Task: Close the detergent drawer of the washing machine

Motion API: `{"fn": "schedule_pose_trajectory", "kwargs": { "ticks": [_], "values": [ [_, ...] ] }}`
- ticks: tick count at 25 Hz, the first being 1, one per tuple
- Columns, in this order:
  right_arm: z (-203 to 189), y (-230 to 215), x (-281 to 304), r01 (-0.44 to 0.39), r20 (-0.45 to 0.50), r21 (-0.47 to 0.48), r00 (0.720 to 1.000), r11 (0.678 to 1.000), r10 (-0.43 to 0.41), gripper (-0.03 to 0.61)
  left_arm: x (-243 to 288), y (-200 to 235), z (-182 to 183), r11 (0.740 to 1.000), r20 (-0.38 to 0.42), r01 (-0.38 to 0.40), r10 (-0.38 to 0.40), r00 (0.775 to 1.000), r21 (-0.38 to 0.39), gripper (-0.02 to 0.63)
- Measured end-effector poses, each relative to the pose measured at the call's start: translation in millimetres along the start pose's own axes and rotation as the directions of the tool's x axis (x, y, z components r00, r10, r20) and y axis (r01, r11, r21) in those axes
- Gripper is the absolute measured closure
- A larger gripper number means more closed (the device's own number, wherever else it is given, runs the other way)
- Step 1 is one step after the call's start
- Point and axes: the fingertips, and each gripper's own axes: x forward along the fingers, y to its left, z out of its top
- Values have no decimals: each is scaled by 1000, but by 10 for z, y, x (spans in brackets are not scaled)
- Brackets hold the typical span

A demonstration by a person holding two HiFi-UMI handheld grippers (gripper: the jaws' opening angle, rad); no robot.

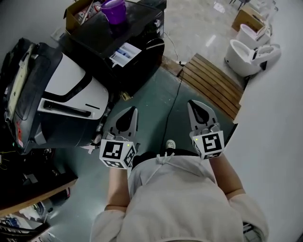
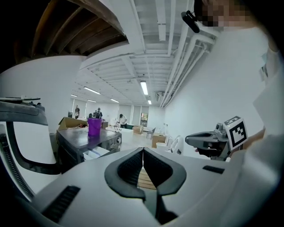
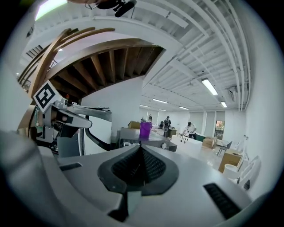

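The detergent drawer is a pale tray with blue on it, and it appears pulled out from the upper front of the dark washing machine. The machine stands at the top of the head view, well apart from both grippers. One purple cup stands on its lid, with one open cardboard box behind it. A second, larger white-and-black appliance stands just beside the machine on the person's left.

The floor is grey-green, and a thin cable runs across it toward a slatted wooden platform. Two white toilets stand beyond the platform, by a white wall.

The left gripper and the right gripper are held side by side in front of the person's pale shirt. Both point out over the floor. Each gripper's own view shows its jaws clenched together with nothing between them.

Only the gripper views show the room itself. It is a long white hall with strip lights, and dark timber beams run overhead near the machine. In the right gripper view, three people stand far off. Each gripper view also shows the other gripper and the cup on the machine.
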Motion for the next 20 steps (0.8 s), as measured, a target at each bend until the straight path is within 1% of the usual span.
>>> {"fn": "schedule_pose_trajectory", "kwargs": {
  "ticks": [3,6,10,15,17,20],
  "values": [
    [-41,-211,185,-63,-19,-12,998,998,62,574,282,-100,-27,1000,-22,-25,25,999,-14,594],
    [-93,-319,398,-117,-30,-17,993,993,116,574,460,-33,-86,997,-46,-64,62,997,-33,594],
    [-155,-397,743,-174,-16,-34,985,984,174,574,652,186,-204,989,-71,-129,124,990,-75,594],
    [-277,-484,1272,-216,-59,-3,975,976,216,574,1018,524,-318,977,-94,-188,179,979,-98,594],
    [-310,-534,1543,-244,-81,2,966,970,244,574,1220,703,-370,969,-104,-219,207,973,-118,594],
    [-328,-604,2013,-288,-87,9,954,958,288,574,1551,1023,-426,952,-106,-270,256,961,-145,594]
  ]
}}
